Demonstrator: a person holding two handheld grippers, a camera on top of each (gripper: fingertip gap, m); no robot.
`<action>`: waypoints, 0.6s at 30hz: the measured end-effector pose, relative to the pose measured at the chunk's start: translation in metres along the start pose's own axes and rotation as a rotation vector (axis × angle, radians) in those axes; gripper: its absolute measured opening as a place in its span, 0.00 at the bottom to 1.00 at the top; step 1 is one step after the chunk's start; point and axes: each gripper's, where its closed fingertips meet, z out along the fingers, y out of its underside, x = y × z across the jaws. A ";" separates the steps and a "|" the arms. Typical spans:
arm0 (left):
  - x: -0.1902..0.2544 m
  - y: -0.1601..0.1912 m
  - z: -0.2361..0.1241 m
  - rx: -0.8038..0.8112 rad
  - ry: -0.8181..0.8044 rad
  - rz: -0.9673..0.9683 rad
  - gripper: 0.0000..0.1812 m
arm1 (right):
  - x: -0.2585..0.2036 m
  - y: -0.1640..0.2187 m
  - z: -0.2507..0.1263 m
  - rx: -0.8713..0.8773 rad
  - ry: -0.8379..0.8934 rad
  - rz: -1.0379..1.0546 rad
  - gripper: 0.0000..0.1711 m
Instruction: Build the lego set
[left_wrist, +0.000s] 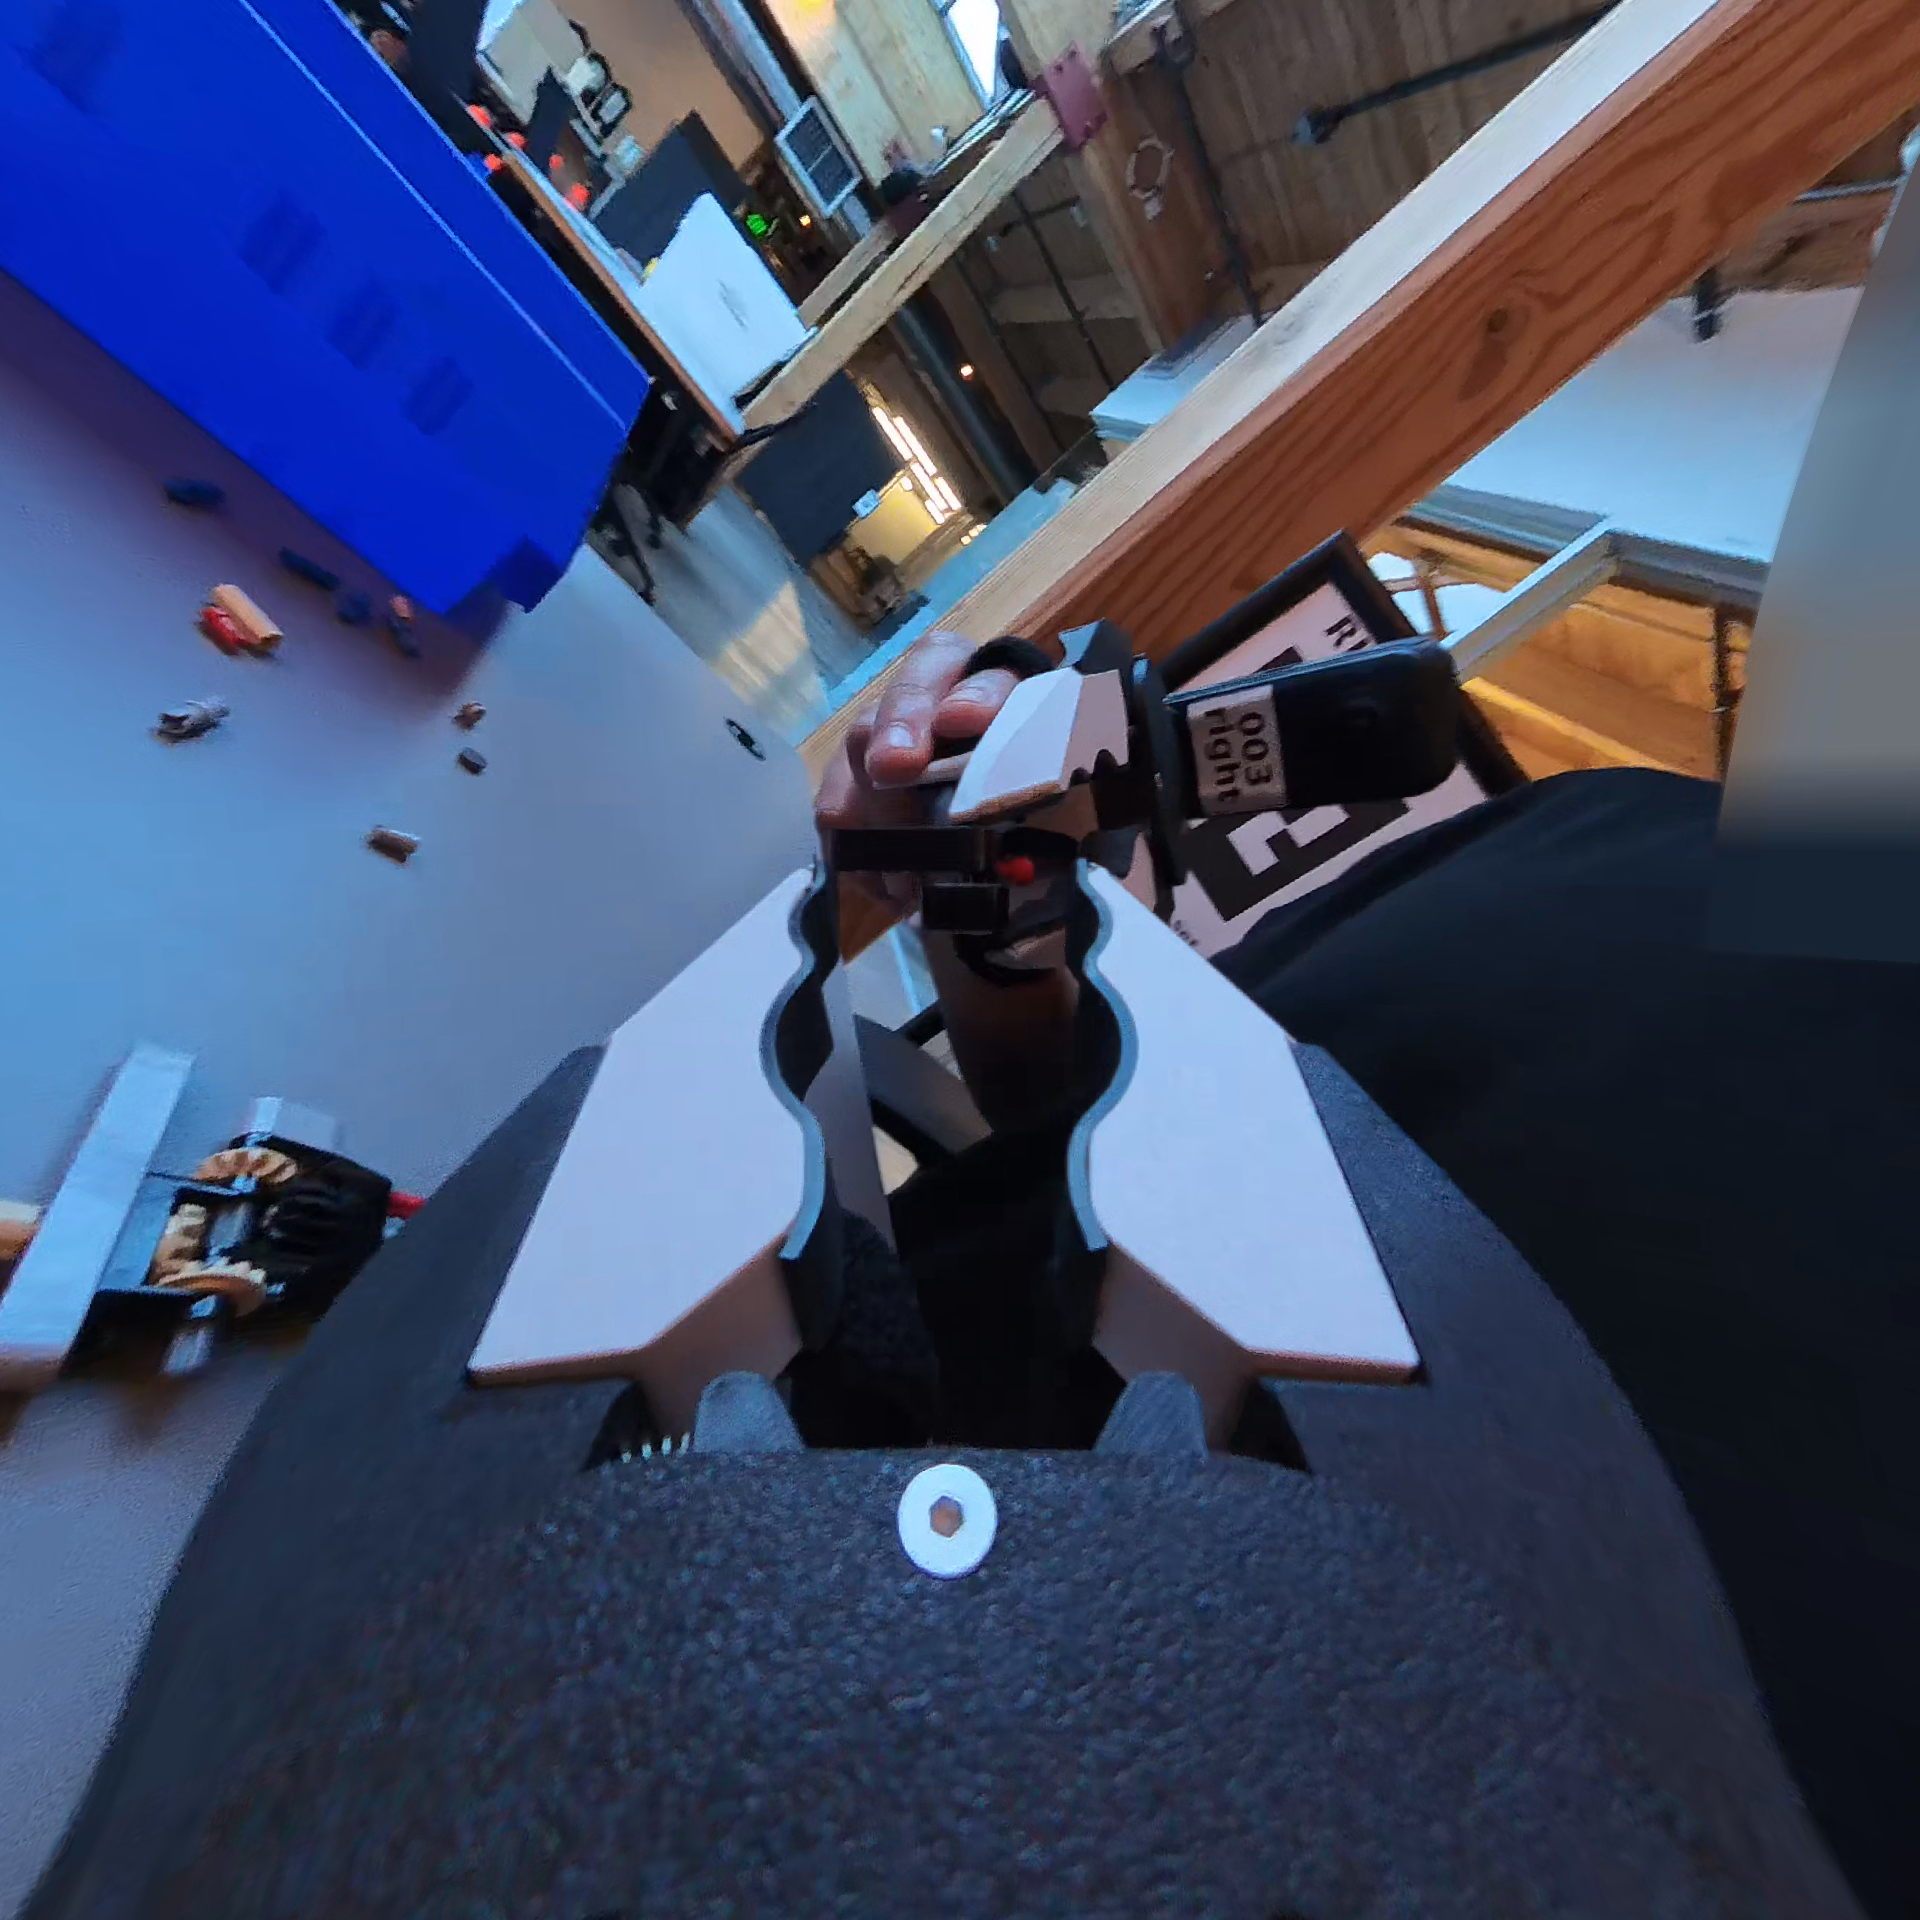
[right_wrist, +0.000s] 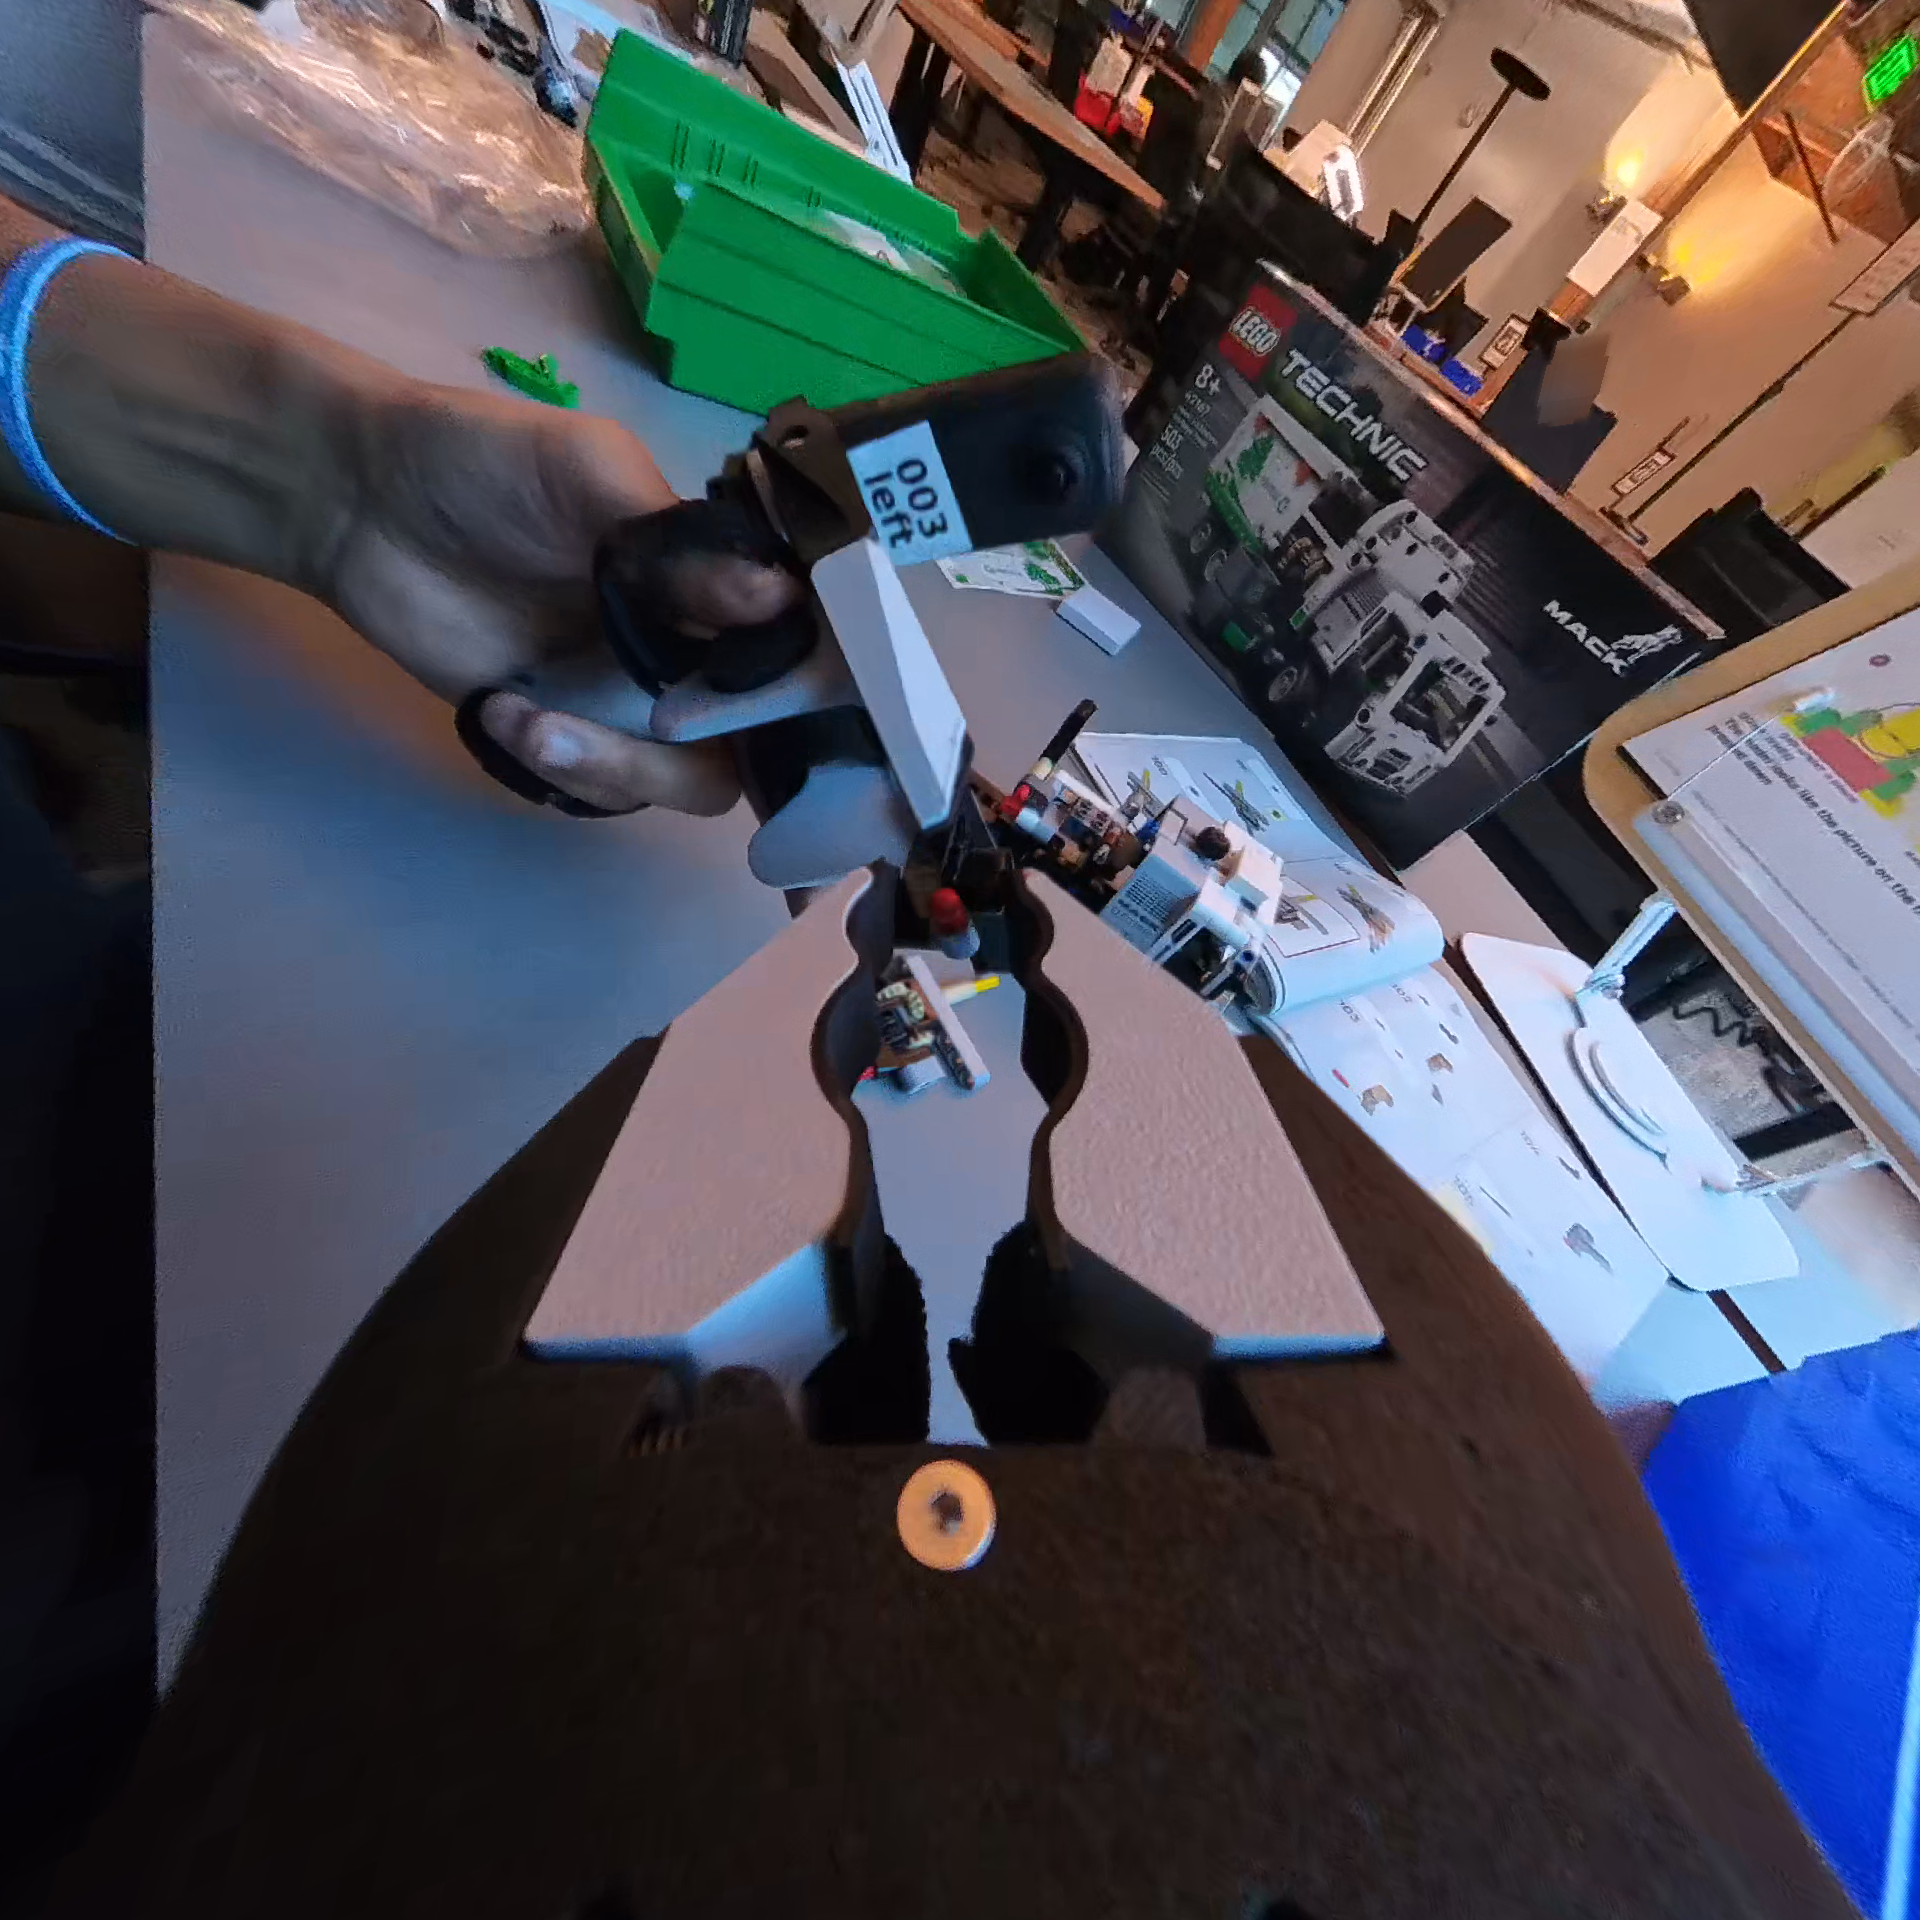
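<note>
A small black lego assembly with a red pin is held in the air over the table edge. My left gripper is shut on it from one side. My right gripper comes in from the upper right and is shut on the same piece. In the right wrist view the black assembly sits between the tips of my right gripper, and my left gripper pinches it from the upper left. A partly built white truck cab stands on the open instruction booklet.
A sub-assembly with tan gears and a white beam lies on the table, also below the fingers. Loose pieces lie near a blue bin. A green bin, the set's box and a board stand behind. The partly built white truck cab is about 15 cm from both grippers' fingertips.
</note>
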 end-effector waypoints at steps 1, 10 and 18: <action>0.001 -0.002 0.000 0.011 0.018 -0.013 0.25 | 0.002 0.000 -0.001 0.003 0.003 -0.002 0.12; 0.010 0.001 0.004 -0.014 0.124 0.029 0.39 | -0.009 -0.016 -0.010 0.124 -0.087 0.064 0.12; 0.035 0.013 0.006 -0.117 0.293 -0.016 0.22 | -0.017 -0.028 -0.018 0.194 -0.181 0.115 0.12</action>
